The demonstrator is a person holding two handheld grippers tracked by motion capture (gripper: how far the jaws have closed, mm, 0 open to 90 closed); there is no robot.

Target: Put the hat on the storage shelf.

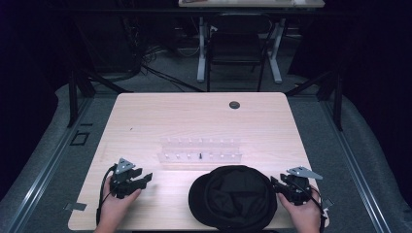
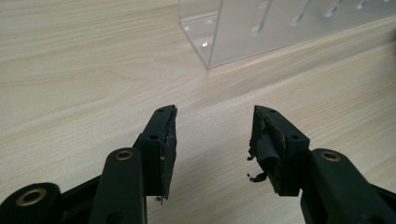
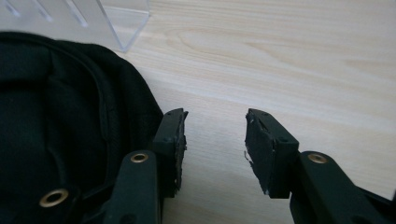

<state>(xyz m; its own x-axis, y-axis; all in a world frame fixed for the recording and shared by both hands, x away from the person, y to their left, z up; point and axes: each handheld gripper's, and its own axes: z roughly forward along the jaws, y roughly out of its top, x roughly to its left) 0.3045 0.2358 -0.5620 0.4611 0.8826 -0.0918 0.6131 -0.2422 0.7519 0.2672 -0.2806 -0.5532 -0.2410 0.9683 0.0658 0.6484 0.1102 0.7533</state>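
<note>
1. Both grippers rest on the table point(image 1: 145, 116), jaws spread and holding nothing: left gripper point(image 1: 145, 178) at the near left, right gripper point(image 1: 273, 183) at the near right.
2. Black cap point(image 1: 233, 196) lies between them, just beside the right gripper's inner jaw, so the right hand is nearer.
3. Clear acrylic rack point(image 1: 200, 150) stands beyond the cap, long axis across the table.

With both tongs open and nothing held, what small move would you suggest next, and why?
Probably swing the right tongs toward the black cap and close on its edge. They are open and empty, and the cap lies right beside them; the left tongs sit farther away over bare table.
</note>
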